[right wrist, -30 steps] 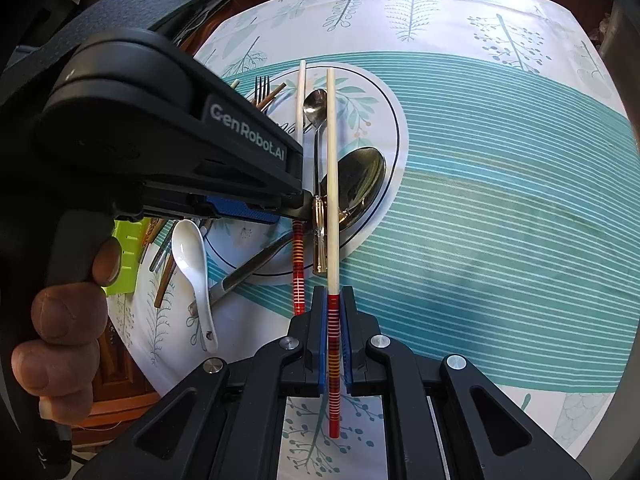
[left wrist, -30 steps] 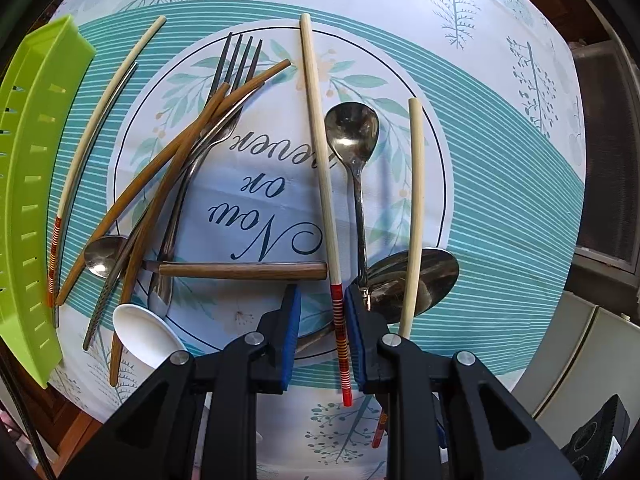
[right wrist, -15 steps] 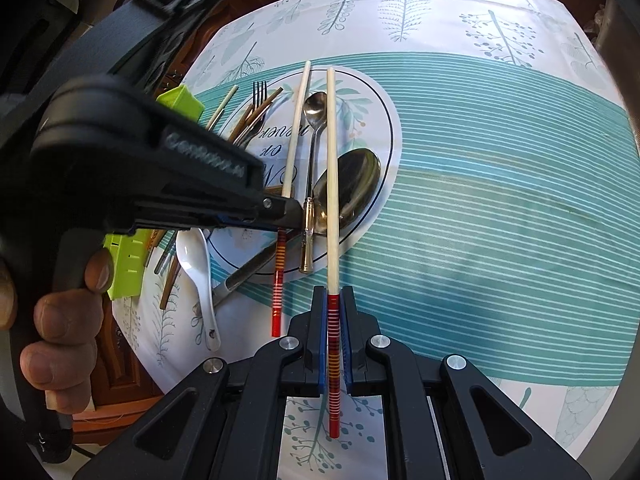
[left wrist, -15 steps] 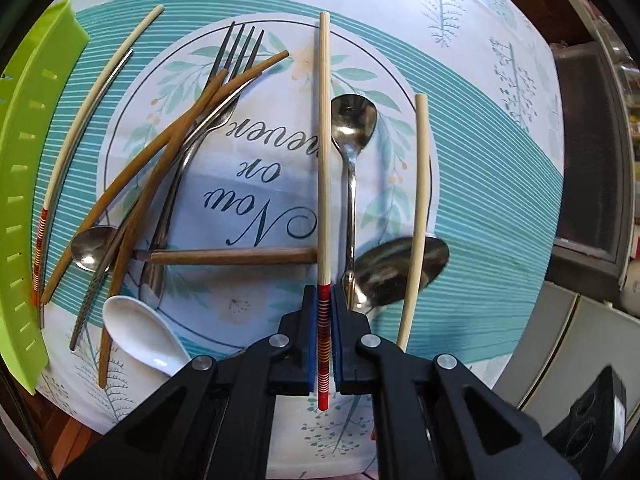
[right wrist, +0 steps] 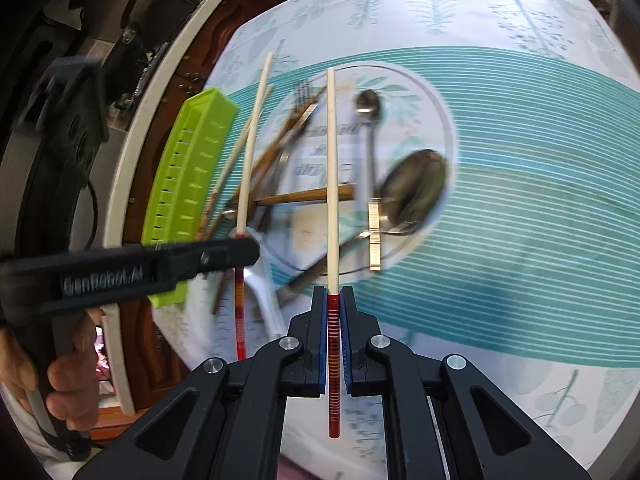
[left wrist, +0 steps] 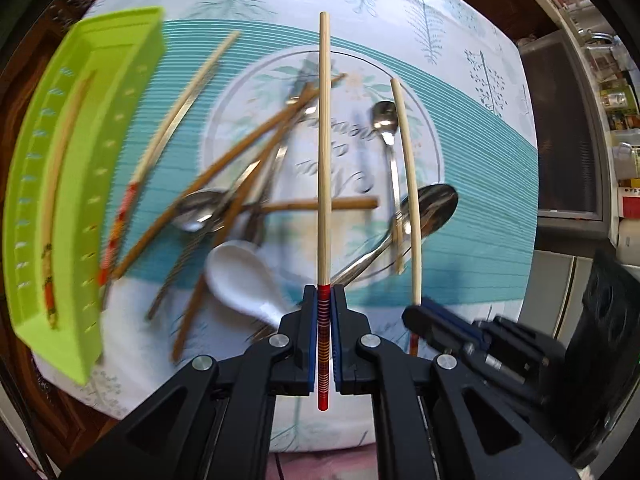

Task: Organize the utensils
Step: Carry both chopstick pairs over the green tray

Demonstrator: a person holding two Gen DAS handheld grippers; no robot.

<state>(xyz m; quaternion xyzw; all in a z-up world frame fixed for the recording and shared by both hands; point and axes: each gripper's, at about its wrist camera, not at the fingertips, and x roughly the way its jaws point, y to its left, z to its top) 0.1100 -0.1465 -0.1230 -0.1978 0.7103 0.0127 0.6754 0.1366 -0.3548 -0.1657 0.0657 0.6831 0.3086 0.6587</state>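
My left gripper (left wrist: 324, 296) is shut on the red-banded end of a cream chopstick (left wrist: 324, 152) and holds it lifted above the table. My right gripper (right wrist: 333, 298) is shut on a matching cream chopstick (right wrist: 331, 168), also raised; it shows in the left wrist view (left wrist: 406, 184). The left gripper appears in the right wrist view (right wrist: 240, 248) with its chopstick (right wrist: 252, 140). Below lie brown chopsticks (left wrist: 240, 160), a fork, metal spoons (left wrist: 386, 120) and a white ceramic spoon (left wrist: 240, 280). A green slotted tray (left wrist: 80, 168) at the left holds one chopstick (left wrist: 56, 184).
Another red-ended cream chopstick (left wrist: 172, 120) lies beside the green tray (right wrist: 188, 184). A large metal spoon (right wrist: 416, 192) rests at the right of the pile. The tablecloth's edge (left wrist: 200, 416) is near me. Cabinets and shelves (left wrist: 600, 120) stand to the right.
My left gripper closed on the chopstick and lifted it off the table. Both grippers rose and swung left, bringing the green tray further into view.
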